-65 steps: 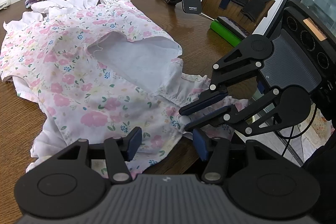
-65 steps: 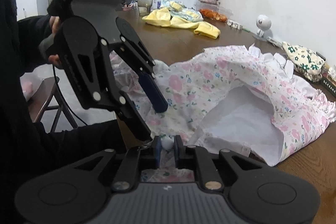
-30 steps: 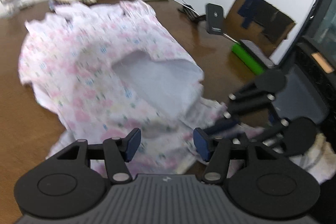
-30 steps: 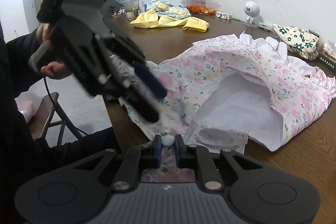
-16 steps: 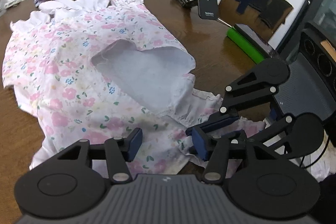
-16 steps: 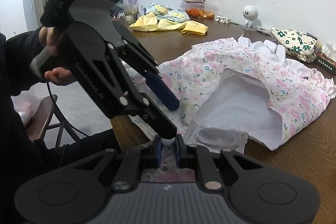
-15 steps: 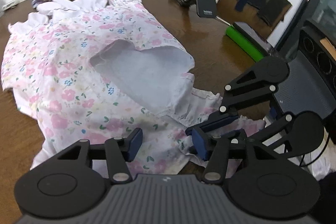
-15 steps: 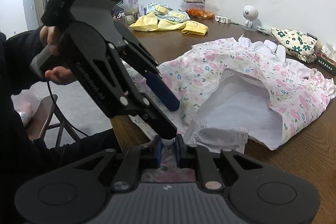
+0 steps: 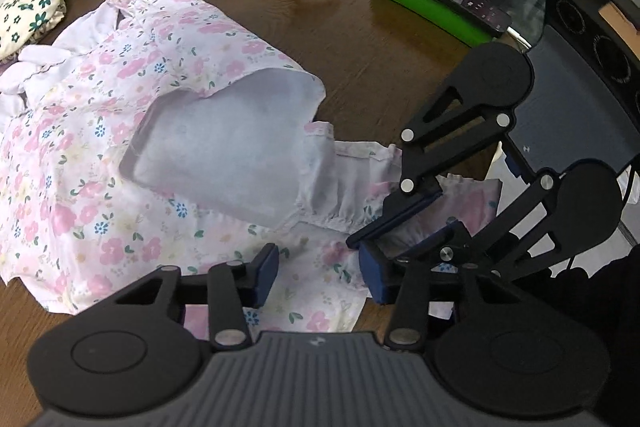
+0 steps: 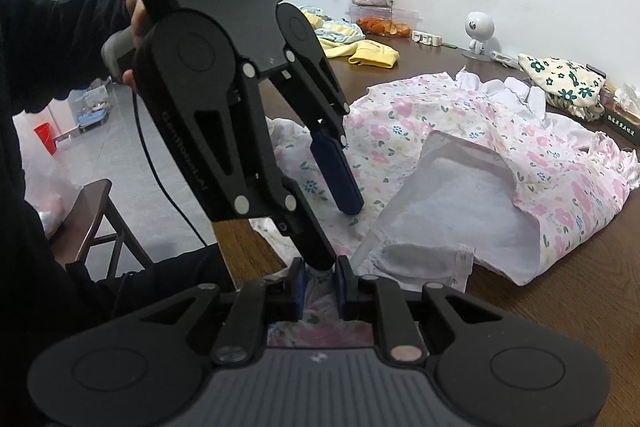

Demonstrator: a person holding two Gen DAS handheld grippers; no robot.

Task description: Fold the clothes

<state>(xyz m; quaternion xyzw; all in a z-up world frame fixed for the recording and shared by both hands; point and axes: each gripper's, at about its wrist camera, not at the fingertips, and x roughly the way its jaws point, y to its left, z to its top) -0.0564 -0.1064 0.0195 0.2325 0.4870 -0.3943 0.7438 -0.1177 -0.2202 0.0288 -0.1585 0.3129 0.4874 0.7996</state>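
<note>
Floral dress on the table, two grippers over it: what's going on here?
A person is folding a pink floral dress spread on a brown table, with part turned over so its white lining shows. The right gripper is shut on the dress's near edge, at the table edge. The left gripper is open, its fingers just above the fabric nearby, gripping nothing. No neat fold shows yet.

A pink floral dress (image 9: 120, 131) lay rumpled across the wooden table (image 9: 340, 39), its white lining turned up in the middle; a frilled edge hung over the table's near edge, pinched between blue pads.
</note>
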